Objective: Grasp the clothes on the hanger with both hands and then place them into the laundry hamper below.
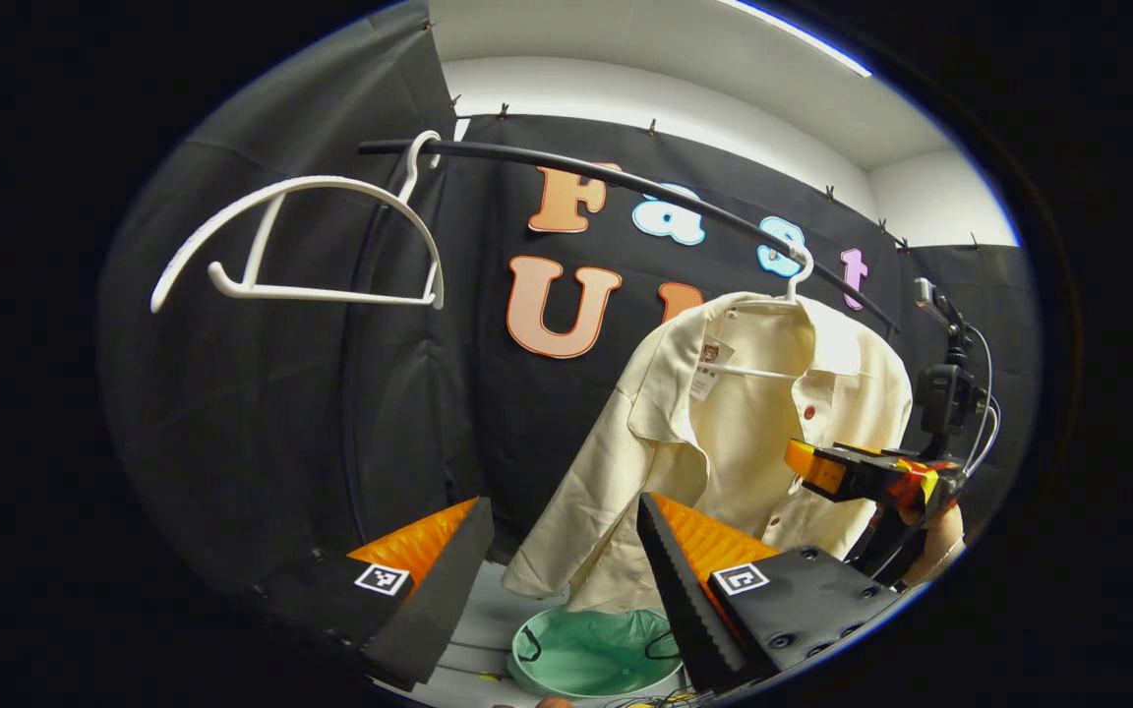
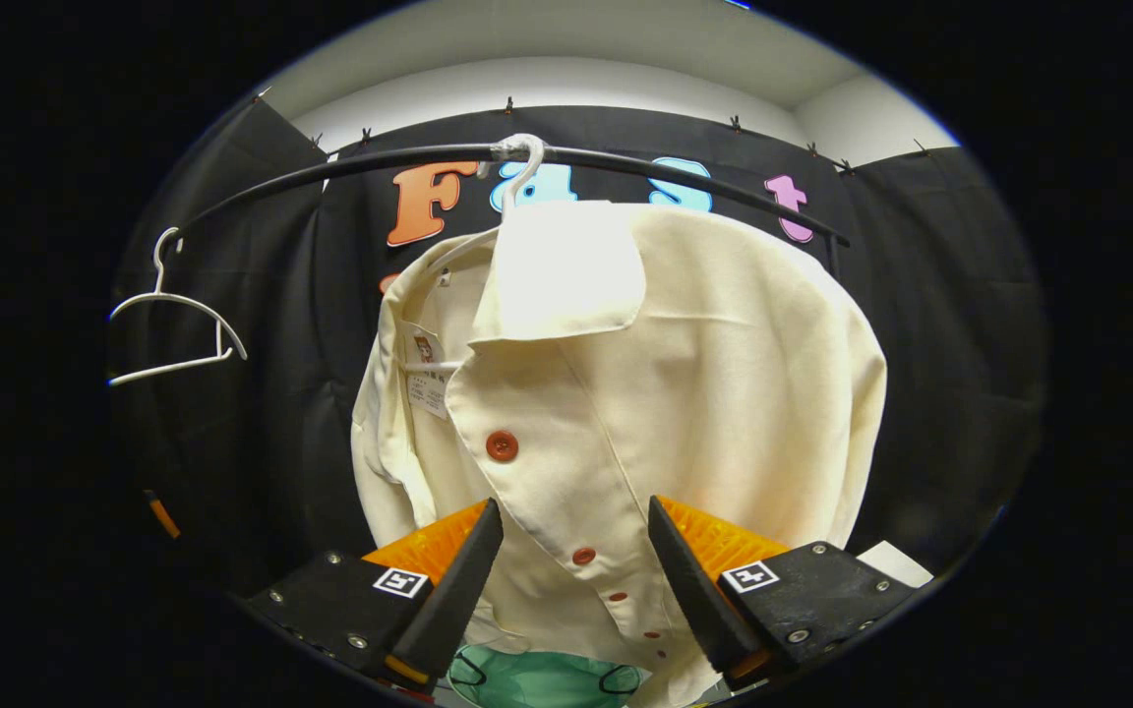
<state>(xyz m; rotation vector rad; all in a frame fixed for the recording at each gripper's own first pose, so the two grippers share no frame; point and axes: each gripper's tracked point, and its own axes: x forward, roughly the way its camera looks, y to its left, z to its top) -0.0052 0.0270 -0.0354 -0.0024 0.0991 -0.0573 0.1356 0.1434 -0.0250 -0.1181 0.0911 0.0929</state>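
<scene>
A cream shirt (image 1: 724, 442) with red buttons hangs on a white hanger (image 1: 791, 280) from the black rail (image 1: 626, 182). My left gripper (image 1: 563, 501) stands open, short of the shirt's left sleeve, with nothing between its fingers. In the right gripper view the shirt (image 2: 626, 374) is close ahead. My right gripper (image 2: 574, 503) is open, and the button placket shows in the gap between its fingers. That same gripper (image 1: 862, 472) appears in the left gripper view at the shirt's right front. The green laundry hamper (image 1: 591, 654) sits on the floor under the shirt.
An empty white hanger (image 1: 311, 236) hangs farther left on the rail, also seen as the empty hanger (image 2: 178, 334) in the right gripper view. A hand (image 1: 940, 541) holds the right gripper. The hamper's rim (image 2: 547, 678) lies below the shirt hem.
</scene>
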